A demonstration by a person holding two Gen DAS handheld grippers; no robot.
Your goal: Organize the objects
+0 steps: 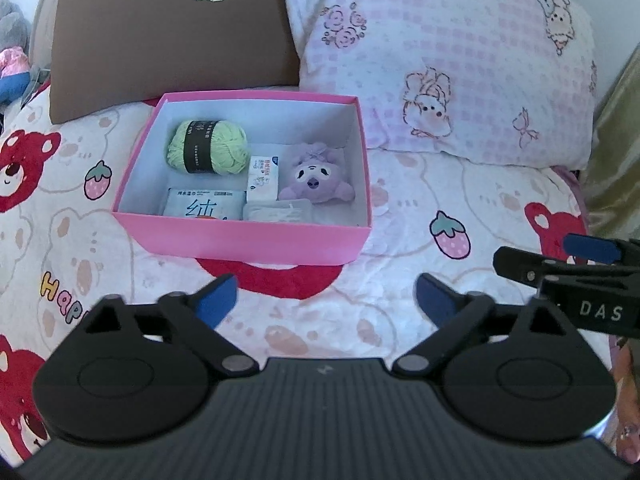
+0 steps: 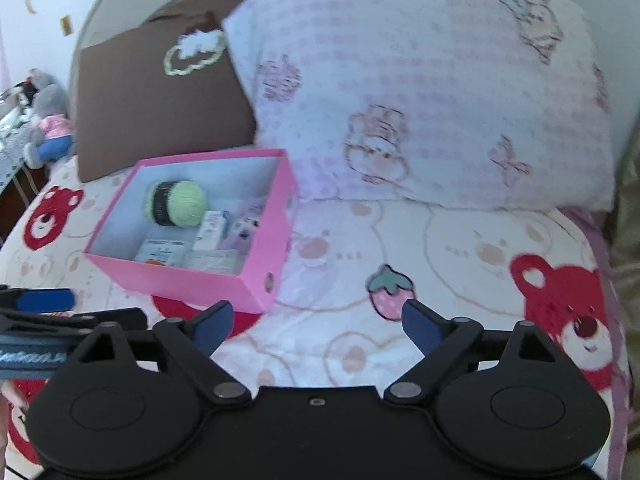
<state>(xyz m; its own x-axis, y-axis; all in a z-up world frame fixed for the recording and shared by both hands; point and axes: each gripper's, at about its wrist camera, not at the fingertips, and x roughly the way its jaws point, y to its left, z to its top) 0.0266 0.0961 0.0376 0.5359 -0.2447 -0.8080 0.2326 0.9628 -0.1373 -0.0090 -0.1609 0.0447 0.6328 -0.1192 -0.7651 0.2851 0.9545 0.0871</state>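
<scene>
Holding both tongs over the bed, I see my left gripper [image 1: 326, 300] at the bottom of its own view with its blue pads [image 1: 218, 300] spread wide and nothing between them, only the bear-print blanket [image 1: 400, 216] below. My right gripper [image 2: 318, 322] is just as wide apart in its view, empty too, hanging above a printed strawberry; its tip also pokes in at the right edge of the left view. Past the left pads, in the middle of that frame, sits the open pink box [image 1: 248, 240] on the blanket. Inside it, a ball of green yarn [image 1: 206, 146] lies in the upper left part, a small white carton [image 1: 263, 178] stands beside a purple plush toy [image 1: 316, 178] at the right, and a blue-and-white packet [image 1: 204, 206] and a pale flat pack [image 1: 278, 210] lie against the near wall. Behind the box, a brown cushion [image 1: 160, 44] fills the upper left and a pink checked pillow [image 1: 460, 60] the upper right. A grey stuffed animal [image 2: 48, 120] sits at the far left edge of the right view.
</scene>
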